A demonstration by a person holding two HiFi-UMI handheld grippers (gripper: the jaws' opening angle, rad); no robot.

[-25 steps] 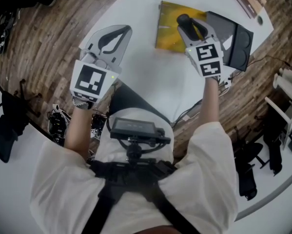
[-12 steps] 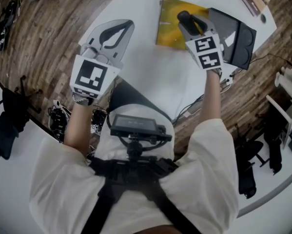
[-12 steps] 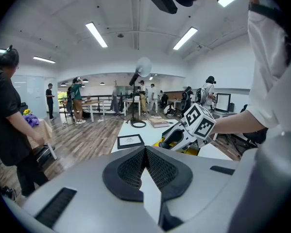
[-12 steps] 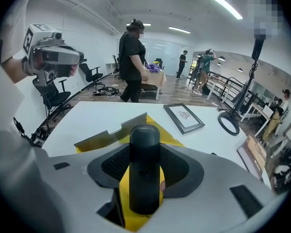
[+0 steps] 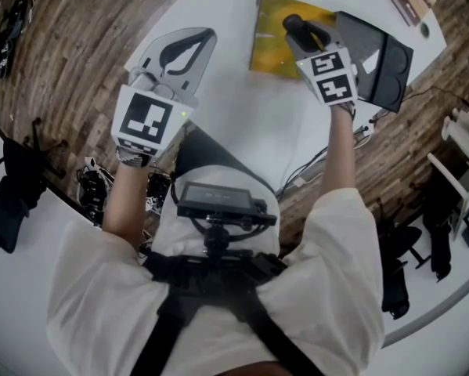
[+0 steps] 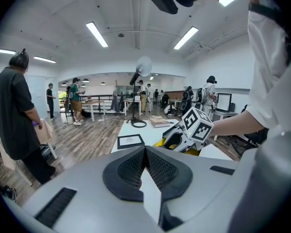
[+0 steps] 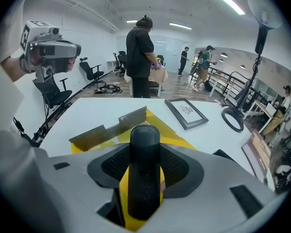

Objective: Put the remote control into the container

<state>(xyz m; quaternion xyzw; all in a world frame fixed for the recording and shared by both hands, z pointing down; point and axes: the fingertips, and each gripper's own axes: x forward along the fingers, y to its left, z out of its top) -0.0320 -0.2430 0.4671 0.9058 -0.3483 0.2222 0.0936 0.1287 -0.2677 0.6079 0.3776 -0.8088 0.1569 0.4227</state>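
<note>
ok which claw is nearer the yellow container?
Right. The right claw, shut on the remote control, hangs directly over the yellow container. The left claw is shut and empty, well off to the container's left and apart from it.

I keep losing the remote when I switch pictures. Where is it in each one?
Head view: the remote is near the top, right of centre, held in the right gripper over the yellow container.
Left gripper view: too small to make out; only the right gripper that holds it shows, right of centre.
Right gripper view: bottom centre, clamped between the jaws.
Shared landmark: the yellow container, by the right gripper in all three.
</note>
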